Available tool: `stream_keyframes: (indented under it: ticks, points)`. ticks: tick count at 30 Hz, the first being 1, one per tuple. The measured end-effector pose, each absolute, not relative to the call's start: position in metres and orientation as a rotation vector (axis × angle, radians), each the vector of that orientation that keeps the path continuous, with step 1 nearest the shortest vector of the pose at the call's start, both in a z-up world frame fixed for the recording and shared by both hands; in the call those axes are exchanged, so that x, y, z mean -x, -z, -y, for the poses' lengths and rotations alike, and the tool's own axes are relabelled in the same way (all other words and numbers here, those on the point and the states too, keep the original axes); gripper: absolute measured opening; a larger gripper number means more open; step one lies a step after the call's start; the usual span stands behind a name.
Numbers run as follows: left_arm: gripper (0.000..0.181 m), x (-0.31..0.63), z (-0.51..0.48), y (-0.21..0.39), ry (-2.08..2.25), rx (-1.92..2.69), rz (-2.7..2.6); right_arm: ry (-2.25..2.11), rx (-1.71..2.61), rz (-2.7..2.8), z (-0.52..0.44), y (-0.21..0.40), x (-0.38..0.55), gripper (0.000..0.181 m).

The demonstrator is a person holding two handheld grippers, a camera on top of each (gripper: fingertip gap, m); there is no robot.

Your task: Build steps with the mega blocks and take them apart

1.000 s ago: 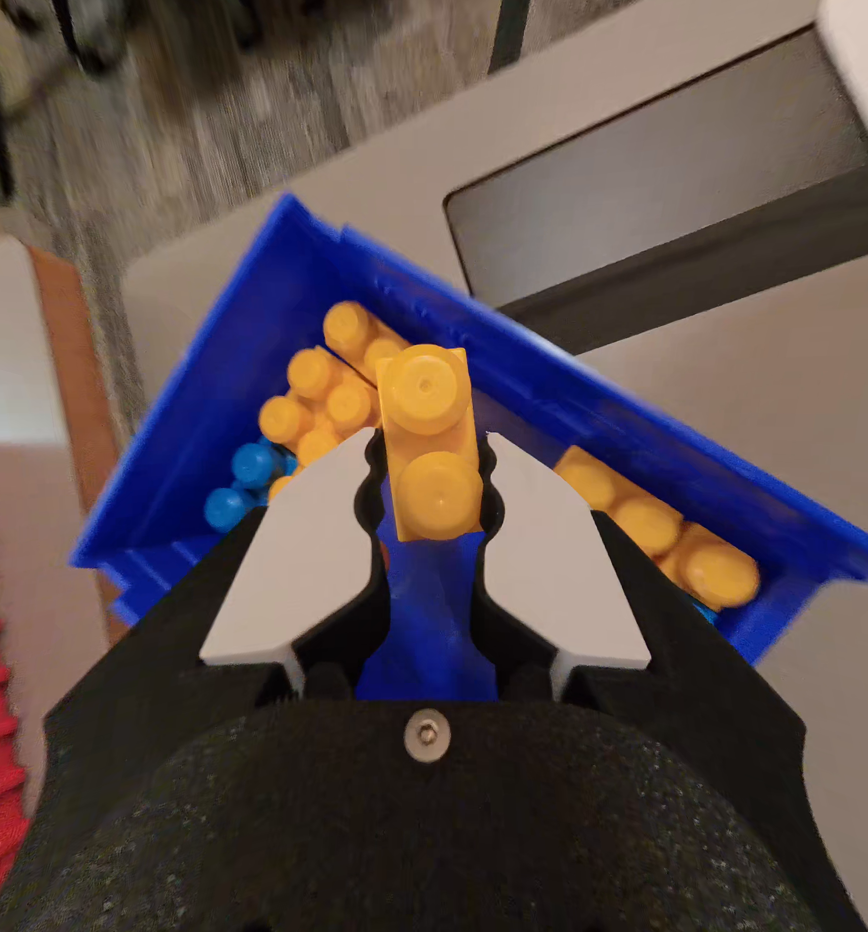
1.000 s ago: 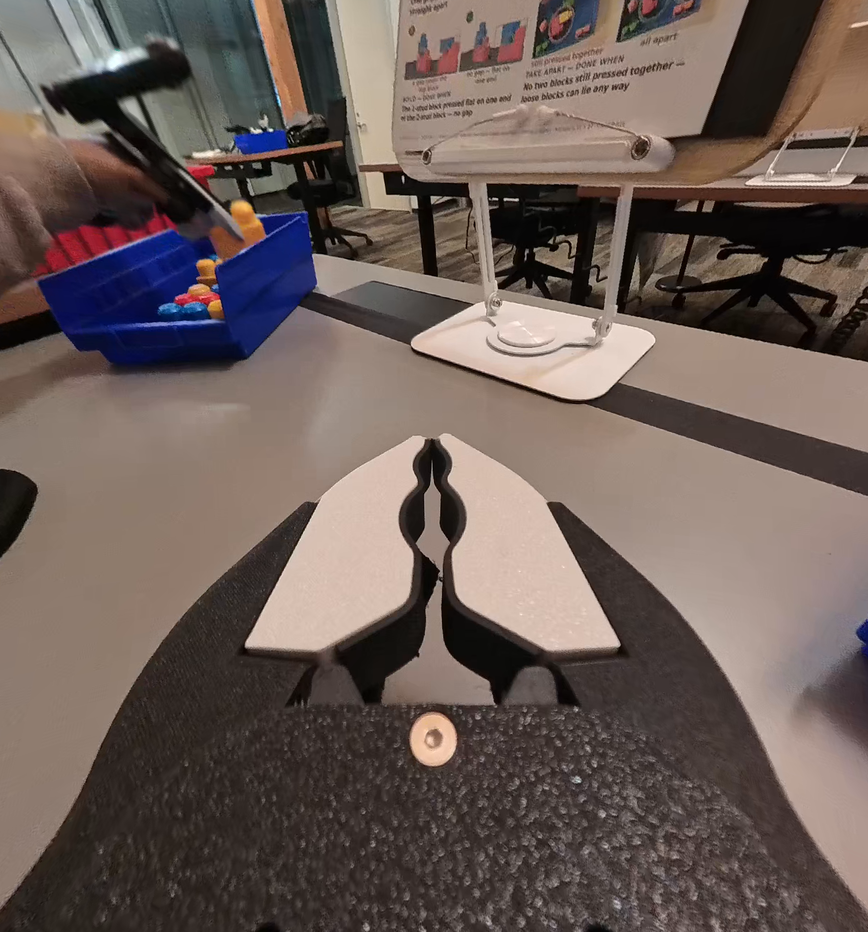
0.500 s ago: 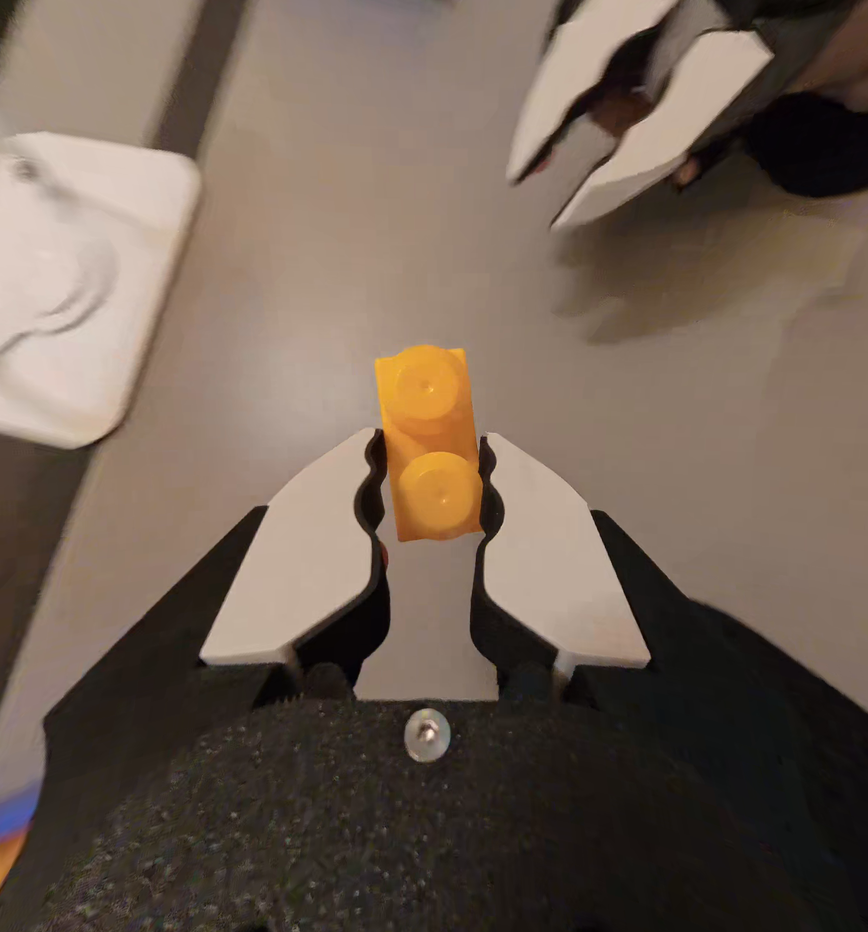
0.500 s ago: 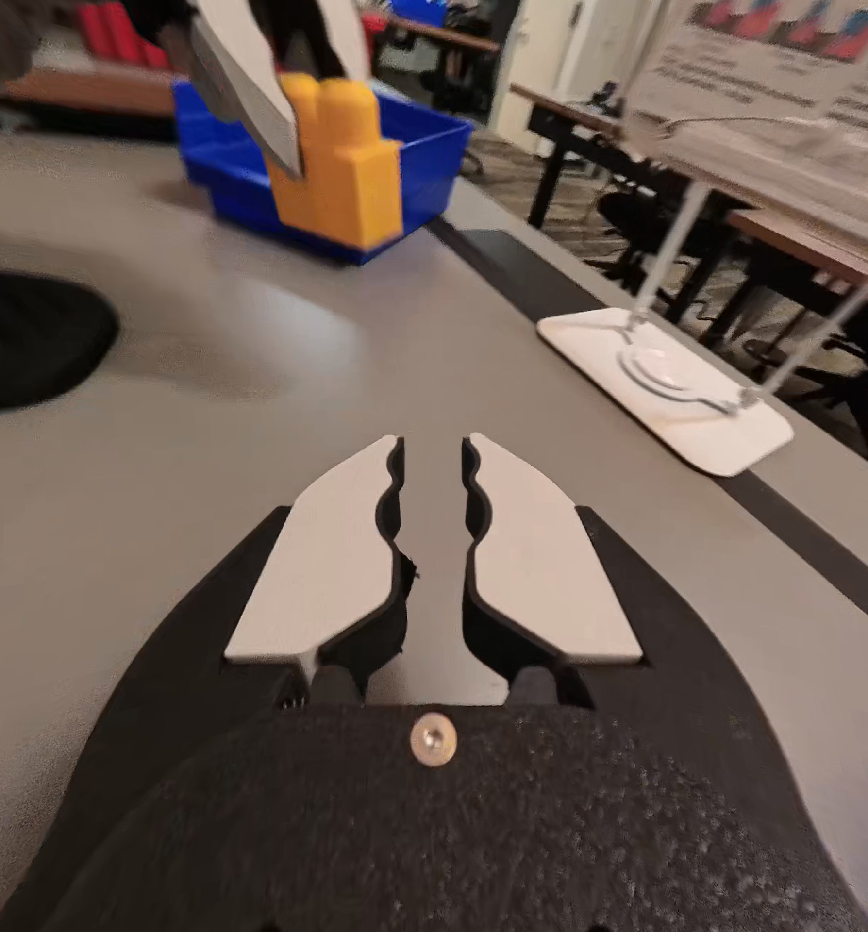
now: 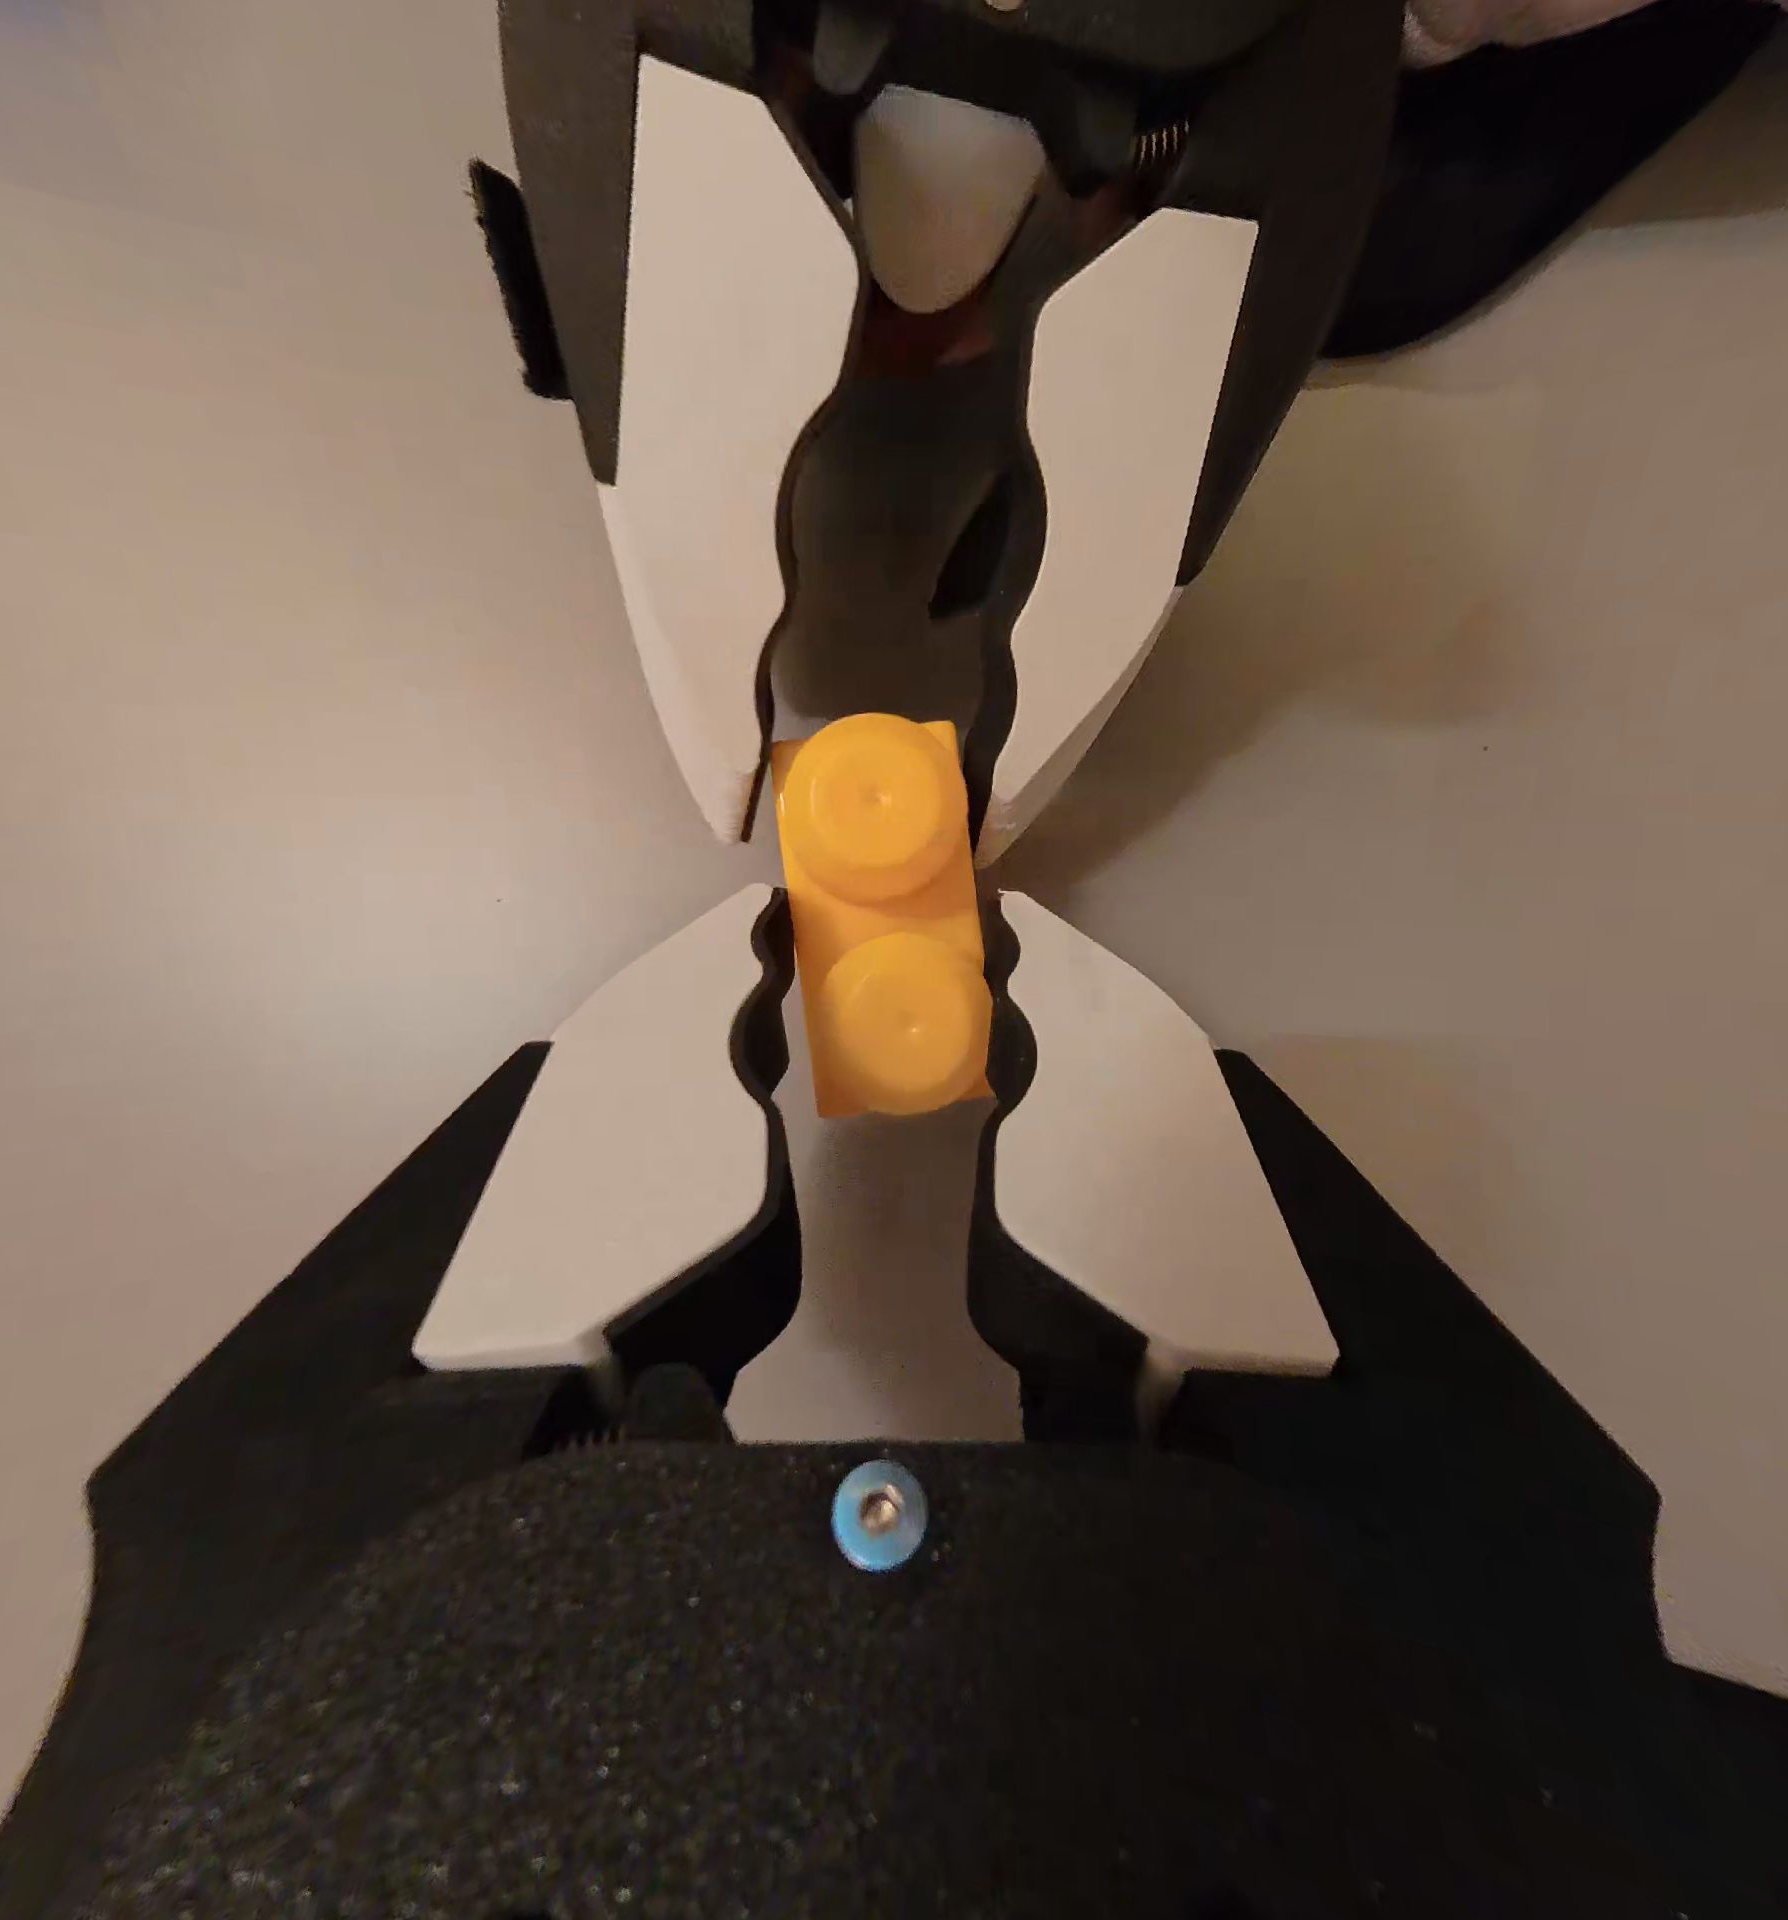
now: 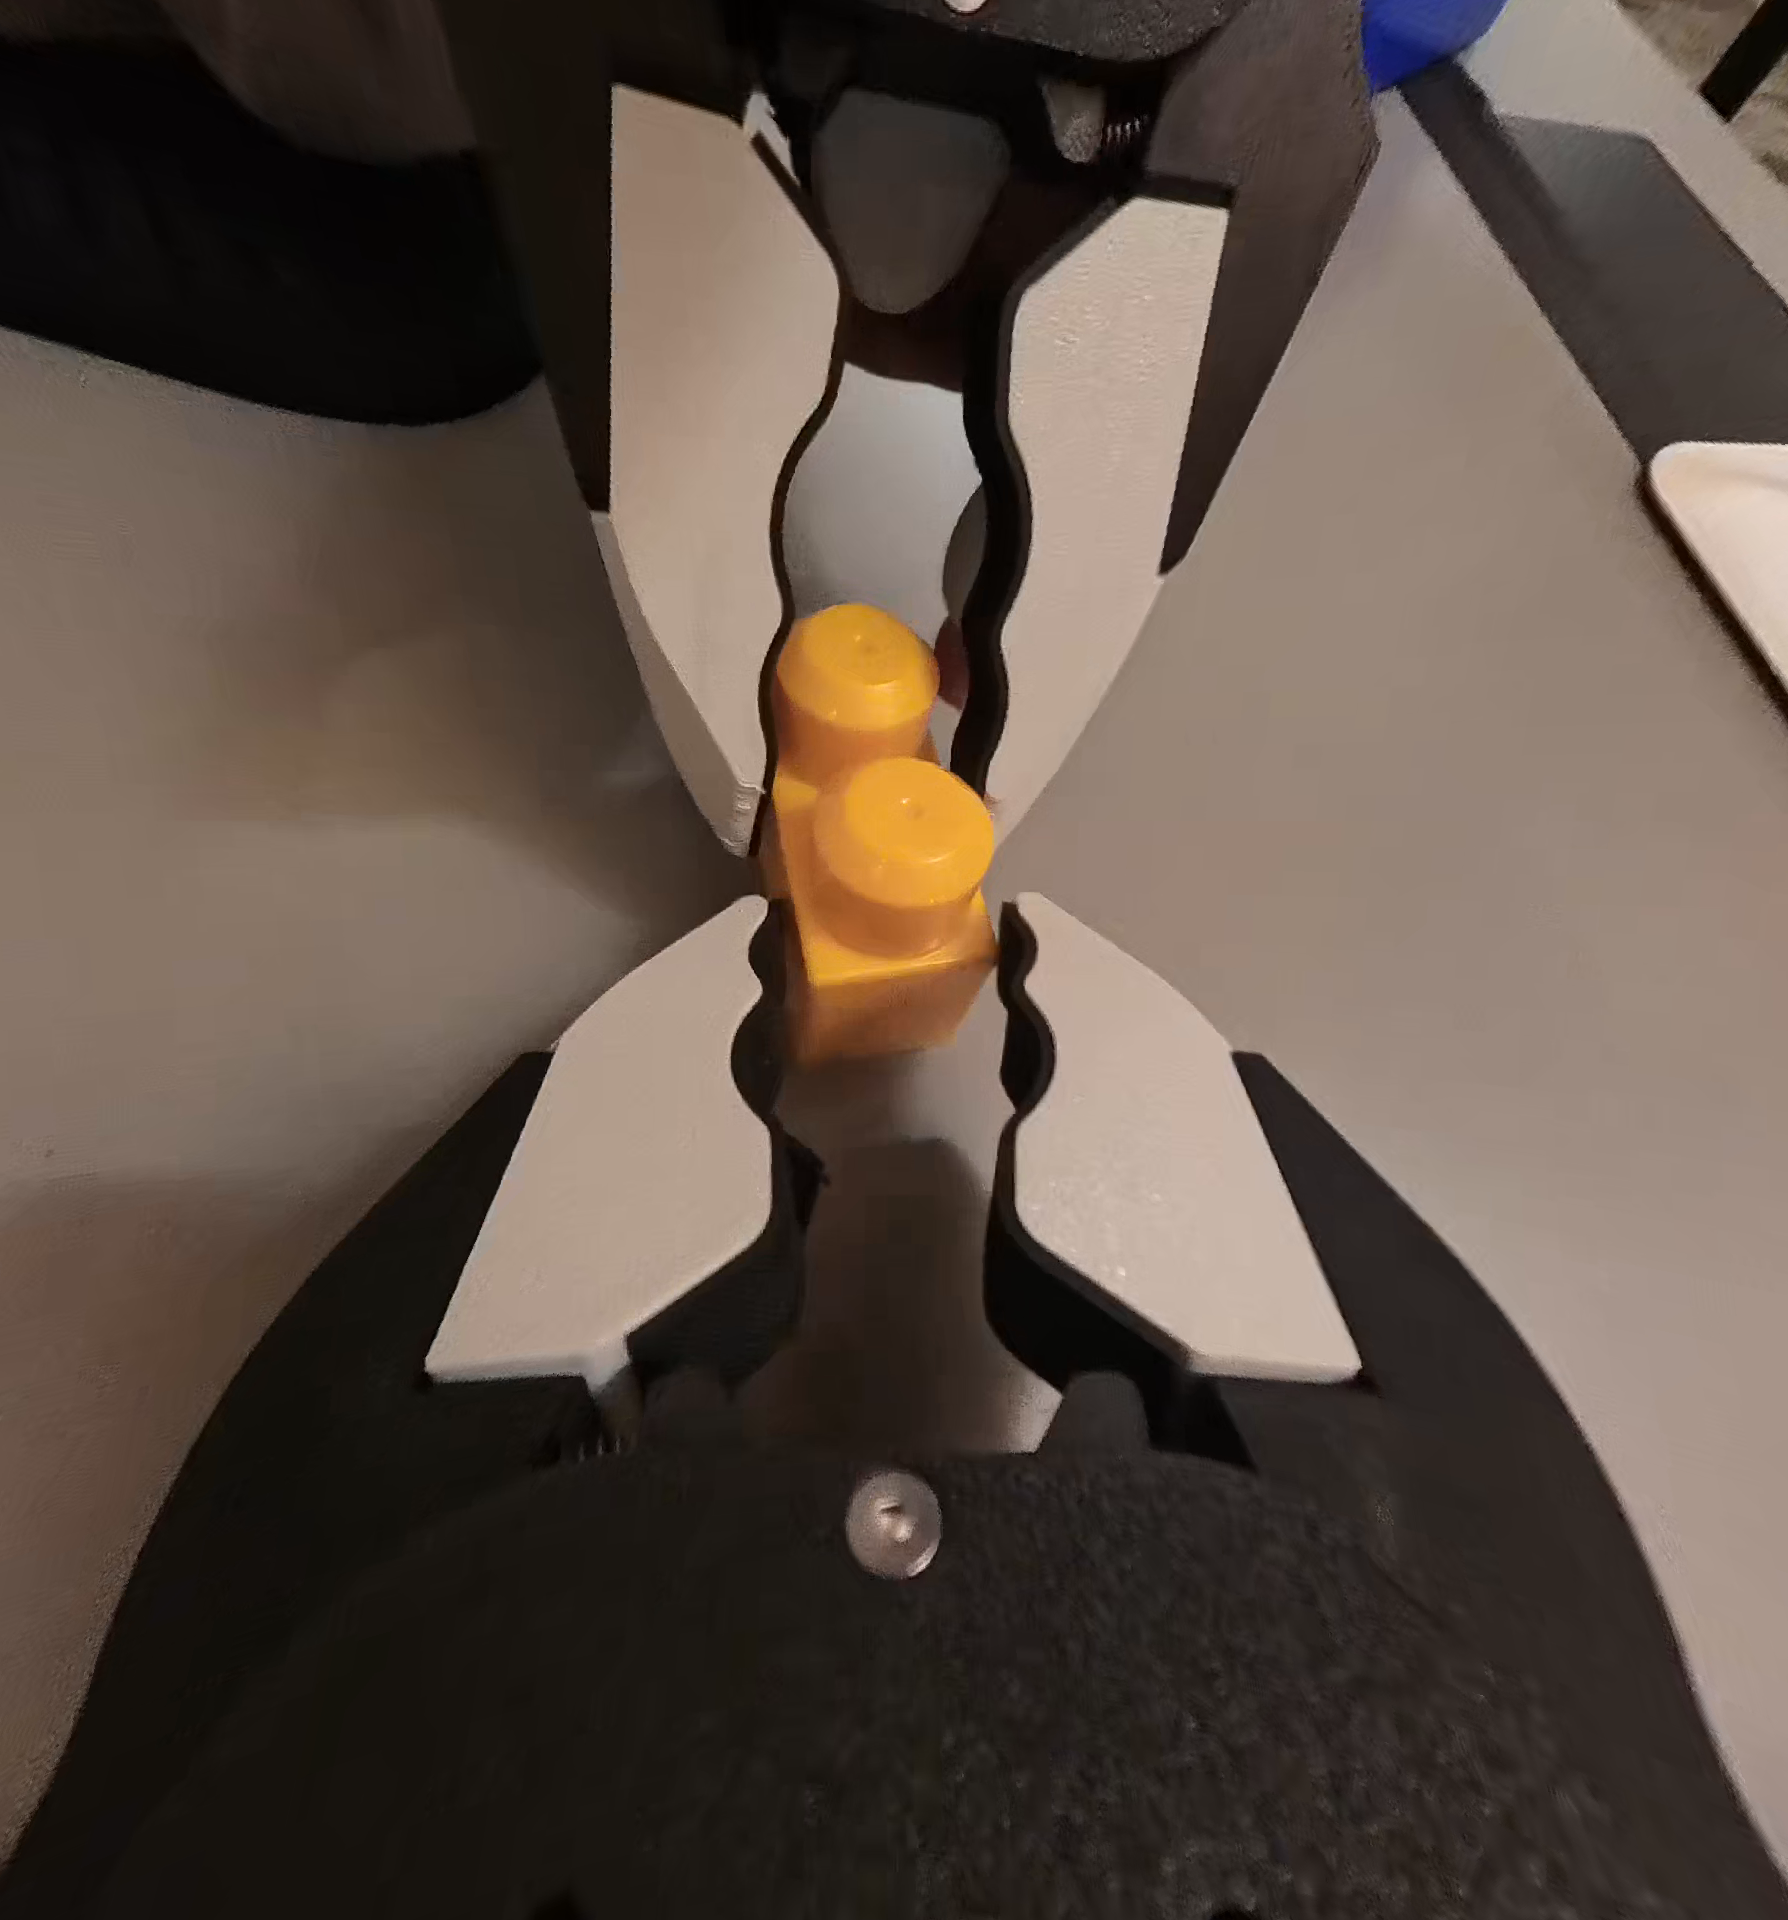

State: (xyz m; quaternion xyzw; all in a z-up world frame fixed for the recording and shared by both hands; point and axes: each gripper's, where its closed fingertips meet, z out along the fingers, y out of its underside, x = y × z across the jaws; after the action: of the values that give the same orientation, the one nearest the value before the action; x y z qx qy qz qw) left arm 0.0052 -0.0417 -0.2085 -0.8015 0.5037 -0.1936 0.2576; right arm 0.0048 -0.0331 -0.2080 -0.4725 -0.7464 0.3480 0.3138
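An orange two-stud mega block [image 5: 885,914] hangs above the grey table, studs up. My left gripper [image 5: 882,899] is shut on its near half in the left wrist view. My right gripper [image 6: 885,912] faces it head-on, its fingertips closed against the sides of the block's [image 6: 874,894] other end. In the left wrist view the right gripper [image 5: 864,826] comes in from the top. In the right wrist view the left gripper [image 6: 866,818] comes in from the top. The four fingertips almost meet around the block. Its underside is hidden.
The grey table [image 6: 246,935] lies under both grippers. At the right are a white stand base [image 6: 1773,592] and a black strip [image 6: 1648,270]. A corner of the blue bin [image 6: 1420,42] shows at the top. A person's dark sleeve [image 6: 194,260] is at the upper left. Only a small space, under 4 cm, lies between the two pairs of fingers. The white stand base [image 6: 1773,592] is about 30 centimetres from both grippers' fingertips.
My left gripper carried the orange block from the blue bin out over the table. My right gripper opened from shut, came up to it and now has its tips on the block's free end.
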Motion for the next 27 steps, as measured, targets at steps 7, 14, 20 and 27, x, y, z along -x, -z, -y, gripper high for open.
stream_keyframes:
  ticks: [7,14,20,27]
  points:
    - [0.049,0.039,0.031,0.165,0.464,2.111,-1.099,-0.881,1.291,1.986,0.024,0.213,-0.012,0.035]
    - [0.037,0.255,0.024,0.078,0.006,2.138,-0.531,-0.817,1.347,1.984,0.015,0.221,-0.014,0.045]
    - [0.04,0.419,0.058,0.115,-0.119,2.476,-0.162,-0.973,1.348,1.864,0.014,0.192,-0.011,0.063]
    - [0.042,0.463,0.073,0.174,-0.045,2.694,-0.046,-1.086,1.371,1.667,-0.006,0.169,-0.012,0.051]
